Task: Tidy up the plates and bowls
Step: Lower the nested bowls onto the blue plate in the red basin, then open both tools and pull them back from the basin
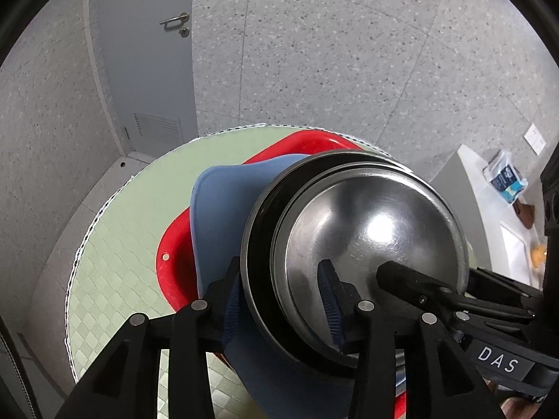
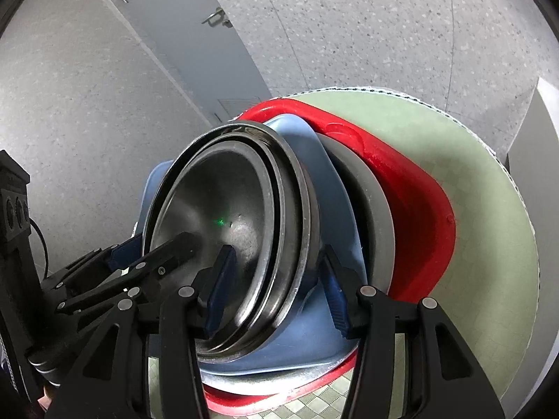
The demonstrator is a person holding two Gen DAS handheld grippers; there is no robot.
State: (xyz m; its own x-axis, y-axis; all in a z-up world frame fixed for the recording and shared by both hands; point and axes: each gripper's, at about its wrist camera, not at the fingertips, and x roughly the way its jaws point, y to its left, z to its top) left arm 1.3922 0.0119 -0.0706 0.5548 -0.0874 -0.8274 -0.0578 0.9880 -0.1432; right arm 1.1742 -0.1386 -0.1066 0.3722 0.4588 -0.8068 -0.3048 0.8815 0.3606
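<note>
A stack of dishes stands on a red tray [image 1: 174,244] on a round table with a green checked cloth [image 1: 115,230]. On top sit nested steel bowls [image 1: 377,230] in a dark bowl, on a blue plate [image 1: 220,209]. My left gripper [image 1: 283,300] is shut on the near rims of the bowls, one finger inside, one outside. My right gripper [image 2: 276,300] grips the same steel bowls [image 2: 216,209] over their rim from the other side, above the blue plate [image 2: 325,188], a grey plate [image 2: 367,192] and the red tray [image 2: 419,202].
The table edge [image 2: 517,181] curves around the tray. The speckled floor lies beyond. A grey door [image 1: 146,56] stands at the back left. A white counter [image 1: 489,209] with a blue and white packet [image 1: 506,178] is at the right.
</note>
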